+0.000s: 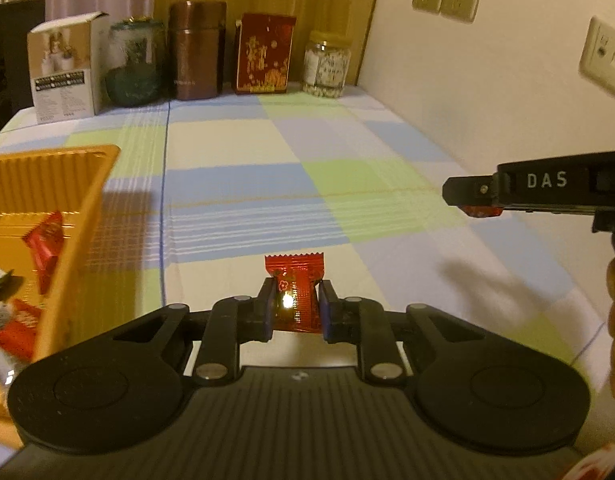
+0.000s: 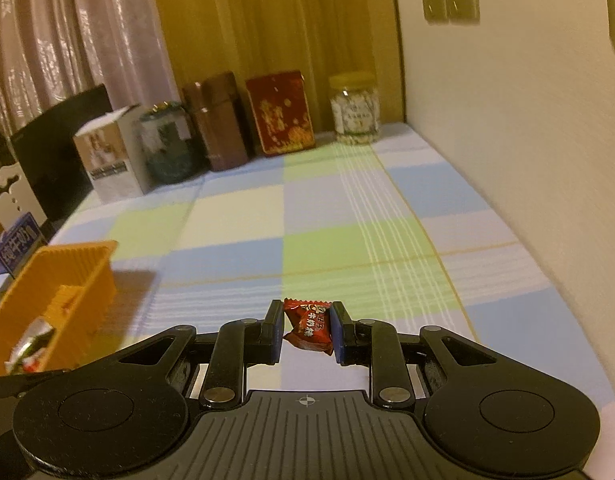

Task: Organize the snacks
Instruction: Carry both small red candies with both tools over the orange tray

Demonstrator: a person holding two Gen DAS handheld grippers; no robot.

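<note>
On the checked tablecloth (image 1: 235,184), in blue, green and cream squares, both grippers hold sweets clear of the cloth. Seen from the left wrist, the left gripper (image 1: 296,306) is clamped on a red foil candy (image 1: 295,292), its 2 blue-padded jaws pressing the wrapper from either side, with the crimped top edge sticking out above them. Seen from the right wrist, the right gripper (image 2: 307,330) is clamped the same way on a crumpled red candy with white lettering (image 2: 309,326); this piece sits tilted between the pads.

At the left edge stands an orange ribbed tray (image 1: 87,200), its near compartment holding several red wrapped sweets (image 1: 45,240). From the right wrist the same tray (image 2: 47,276) shows a silvery wrapper (image 2: 31,344) inside.

Along the back of the table, against a curtain and a wooden panel, stand 5 containers in a row: a white carton (image 1: 63,72), a dark green jar (image 1: 135,64), a brown cylinder tin (image 1: 197,50), a red and gold box (image 1: 265,54) and a clear jar with a yellow lid (image 1: 327,66). From the left wrist view, the right gripper's black body marked DAS reaches in from the right side, with a sliver of red wrapper showing under its tip.
</note>
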